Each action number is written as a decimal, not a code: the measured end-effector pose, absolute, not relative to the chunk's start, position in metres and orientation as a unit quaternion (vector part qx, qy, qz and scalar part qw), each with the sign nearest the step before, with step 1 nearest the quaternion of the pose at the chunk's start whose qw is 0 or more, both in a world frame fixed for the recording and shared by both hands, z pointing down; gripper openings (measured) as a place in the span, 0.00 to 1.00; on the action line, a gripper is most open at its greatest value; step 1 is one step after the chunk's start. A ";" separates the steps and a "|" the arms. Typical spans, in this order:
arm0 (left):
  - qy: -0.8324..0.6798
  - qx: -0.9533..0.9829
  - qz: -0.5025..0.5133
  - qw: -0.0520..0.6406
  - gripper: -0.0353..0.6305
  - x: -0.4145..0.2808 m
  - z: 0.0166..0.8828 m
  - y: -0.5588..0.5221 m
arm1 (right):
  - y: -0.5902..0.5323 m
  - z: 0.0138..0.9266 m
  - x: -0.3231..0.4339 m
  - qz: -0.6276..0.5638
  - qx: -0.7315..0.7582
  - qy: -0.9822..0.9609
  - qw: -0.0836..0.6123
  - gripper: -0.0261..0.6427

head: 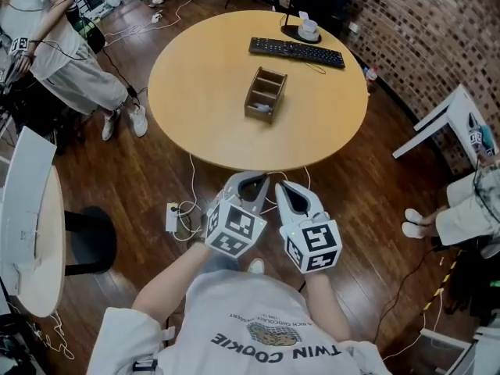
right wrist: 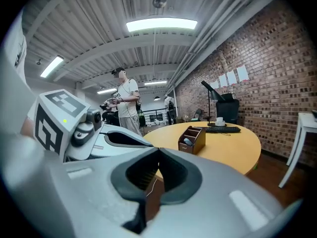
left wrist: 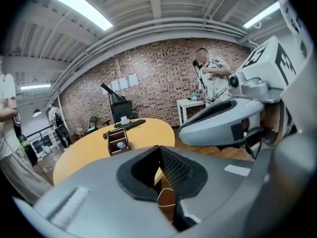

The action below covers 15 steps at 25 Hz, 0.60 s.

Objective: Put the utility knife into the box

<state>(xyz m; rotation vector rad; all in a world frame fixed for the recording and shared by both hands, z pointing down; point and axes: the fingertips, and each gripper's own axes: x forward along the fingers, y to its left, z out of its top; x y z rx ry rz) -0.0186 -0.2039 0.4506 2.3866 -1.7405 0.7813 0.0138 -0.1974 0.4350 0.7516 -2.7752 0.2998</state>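
A wooden box (head: 266, 94) with several compartments stands near the middle of the round table (head: 203, 92). A small grey object (head: 264, 108) lies in its near compartment; I cannot tell what it is. No utility knife shows anywhere else. My left gripper (head: 251, 180) and right gripper (head: 287, 187) are held side by side close to my body, short of the table's near edge. Both are shut with nothing between the jaws. The left gripper view shows its tips (left wrist: 158, 148) meeting, with the box (left wrist: 118, 140) far ahead. The right gripper (right wrist: 158, 150) is likewise closed.
A black keyboard (head: 296, 51) and a cup (head: 308, 30) sit at the table's far side. A power strip (head: 172, 217) with cables lies on the wooden floor under the near edge. A person (head: 70, 61) stands at left, another sits at right (head: 461, 209).
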 end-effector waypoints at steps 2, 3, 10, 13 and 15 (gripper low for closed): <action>-0.579 0.778 0.237 0.053 0.06 -0.016 0.443 -0.194 | -0.189 0.432 0.017 0.102 0.253 -0.954 0.125 0.04; -0.584 0.777 0.227 0.056 0.06 -0.016 0.438 -0.188 | -0.184 0.428 0.016 0.101 0.249 -0.955 0.124 0.04; -0.611 0.769 0.169 0.081 0.06 -0.020 0.410 -0.139 | -0.140 0.404 0.010 0.089 0.234 -0.961 0.114 0.04; -0.613 0.769 0.160 0.084 0.06 -0.026 0.405 -0.119 | -0.119 0.398 0.003 0.085 0.235 -0.962 0.111 0.04; -0.613 0.771 0.151 0.088 0.06 -0.029 0.404 -0.105 | -0.106 0.399 -0.001 0.084 0.236 -0.962 0.111 0.04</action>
